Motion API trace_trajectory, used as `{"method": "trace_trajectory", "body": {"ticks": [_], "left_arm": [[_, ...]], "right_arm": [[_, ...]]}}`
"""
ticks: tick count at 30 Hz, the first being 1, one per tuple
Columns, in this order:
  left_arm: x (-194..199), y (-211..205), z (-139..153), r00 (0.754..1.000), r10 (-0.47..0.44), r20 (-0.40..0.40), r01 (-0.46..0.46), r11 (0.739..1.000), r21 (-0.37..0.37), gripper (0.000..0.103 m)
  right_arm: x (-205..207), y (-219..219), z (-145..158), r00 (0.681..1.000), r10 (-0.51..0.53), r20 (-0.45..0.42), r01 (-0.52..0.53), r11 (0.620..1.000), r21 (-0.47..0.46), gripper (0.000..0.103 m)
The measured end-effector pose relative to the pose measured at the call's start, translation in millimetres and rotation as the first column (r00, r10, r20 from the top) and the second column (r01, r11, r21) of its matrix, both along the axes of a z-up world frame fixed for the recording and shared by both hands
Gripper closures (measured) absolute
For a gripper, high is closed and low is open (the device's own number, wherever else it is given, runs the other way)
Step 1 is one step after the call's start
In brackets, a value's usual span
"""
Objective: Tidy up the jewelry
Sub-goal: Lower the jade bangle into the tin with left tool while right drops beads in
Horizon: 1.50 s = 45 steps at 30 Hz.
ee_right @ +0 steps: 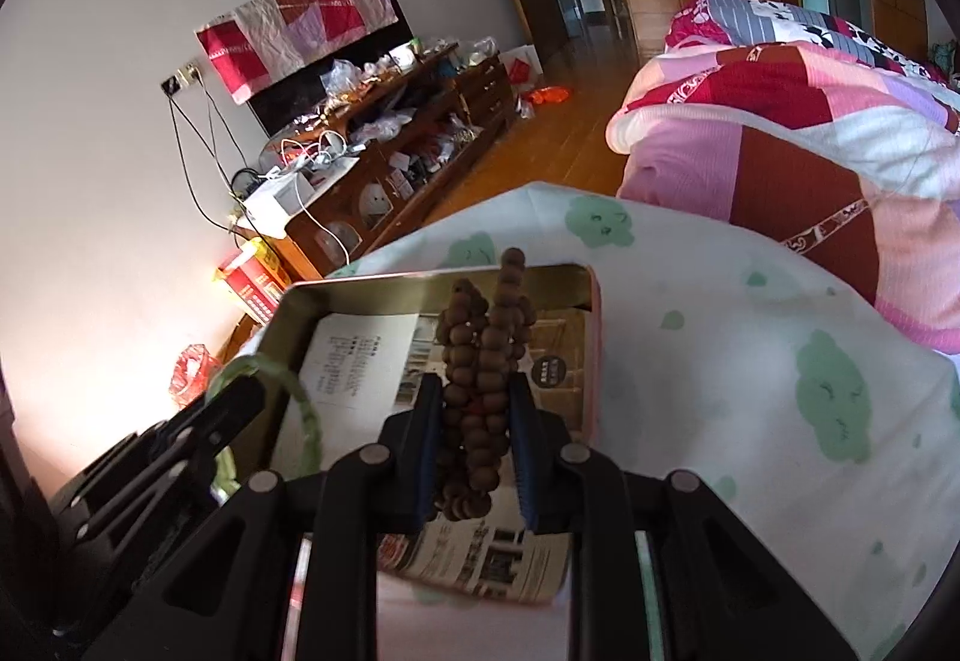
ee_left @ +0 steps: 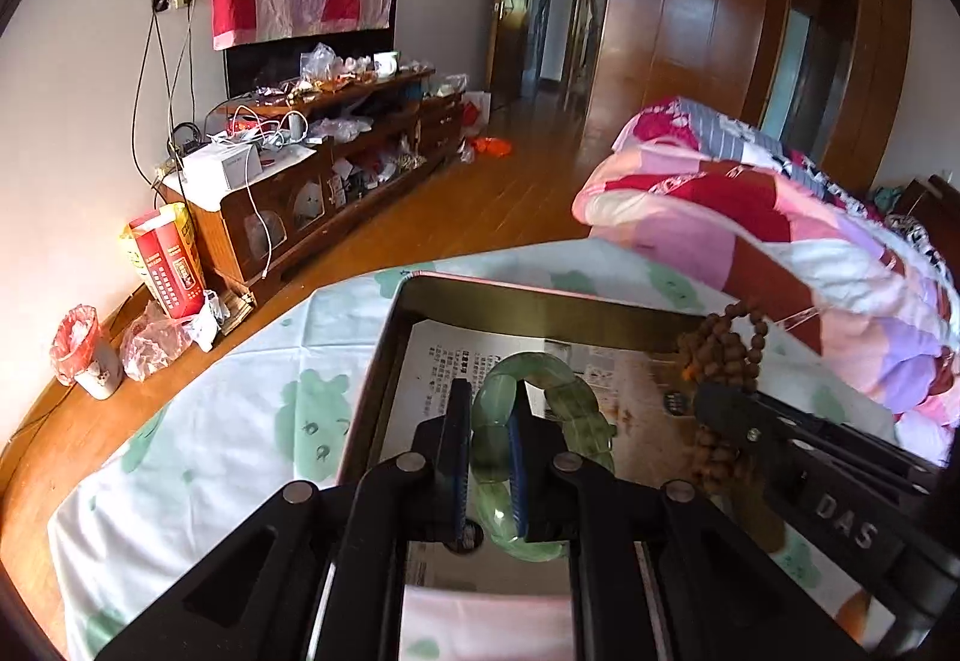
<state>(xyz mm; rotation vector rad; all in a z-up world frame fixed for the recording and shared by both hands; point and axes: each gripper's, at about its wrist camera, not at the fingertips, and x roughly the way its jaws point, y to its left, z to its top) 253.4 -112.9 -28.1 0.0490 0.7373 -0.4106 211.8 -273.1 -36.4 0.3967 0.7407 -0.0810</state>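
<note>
Green stone links of the jade bracelet [ee_left: 528,439] sit pinched between the fingers of my left gripper [ee_left: 489,421], one side of the loop clamped, the rest curling out over the tin box [ee_left: 540,301]. My right gripper [ee_right: 474,409] has its fingers pressed onto the wooden bead strand [ee_right: 477,361], a thick bundle of brown coils that sticks up past the fingertips and sags below them. Both pieces hang above the open box, which lies on the bed [ee_right: 720,361], on the cloud-print sheet near its foot edge, with printed paper [ee_right: 354,355] lining the bottom.

My worry is the beads: I hold several loops at once, and only the middle ones are truly squeezed. Judging by how loosely the outer coils dangle, a quick tilt could let one slip free and catch on the box rim or spill onto the sheet. The bracelet is smooth and rounded, so it could twist in my hold and knock the metal wall if I lower it crooked. My two grippers are also near each other over the same box, and they could bump.
</note>
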Motion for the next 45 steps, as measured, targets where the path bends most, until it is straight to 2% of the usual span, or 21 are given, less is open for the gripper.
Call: {"method": "trace_trajectory", "body": {"ticks": [7, 16, 30, 33, 36, 37, 40, 42, 44, 45], "left_arm": [[15, -9, -19, 0.999, 0.01, -0.047, -0.008, 0.999, 0.033, 0.093], [24, -20, -30, 0.996, 0.022, -0.088, -0.013, 0.995, 0.095, 0.093], [29, -25, -33, 0.995, 0.039, -0.088, -0.029, 0.993, 0.118, 0.093], [30, -25, -34, 0.995, 0.047, -0.093, -0.035, 0.991, 0.127, 0.092], [32, -21, -34, 0.991, 0.047, -0.128, -0.036, 0.996, 0.086, 0.09], [33, -20, -33, 0.988, 0.047, -0.144, -0.036, 0.997, 0.074, 0.089], [30, -22, -26, 0.986, 0.055, -0.158, -0.043, 0.996, 0.078, 0.08], [24, -22, -16, 0.989, 0.059, -0.137, -0.048, 0.996, 0.079, 0.067], [12, -20, -2, 0.993, 0.072, -0.089, -0.065, 0.995, 0.082, 0.041], [9, -18, 2, 0.994, 0.079, -0.073, -0.073, 0.994, 0.082, 0.037]], "right_arm": [[9, 1, -9, 1.0, 0.021, -0.004, -0.022, 0.998, -0.051, 0.079], [15, 5, -20, 0.999, 0.039, -0.029, -0.041, 0.997, -0.067, 0.079], [16, 7, -21, 0.998, 0.054, -0.033, -0.057, 0.994, -0.094, 0.078], [16, 6, -21, 0.998, 0.06, -0.032, -0.063, 0.994, -0.087, 0.074], [14, 8, -17, 0.997, 0.071, -0.013, -0.072, 0.994, -0.08, 0.059], [13, 7, -15, 0.998, 0.059, -0.006, -0.06, 0.994, -0.092, 0.053], [1, -1, -2, 0.998, 0.039, 0.047, -0.036, 0.998, -0.049, 0.049], [-6, -5, 8, 0.997, 0.021, 0.068, -0.018, 0.999, -0.046, 0.049], [-17, -5, 21, 0.996, 0.013, 0.088, -0.007, 0.998, -0.064, 0.049], [-22, -4, 25, 0.995, 0.008, 0.096, -0.001, 0.998, -0.069, 0.049]]}}
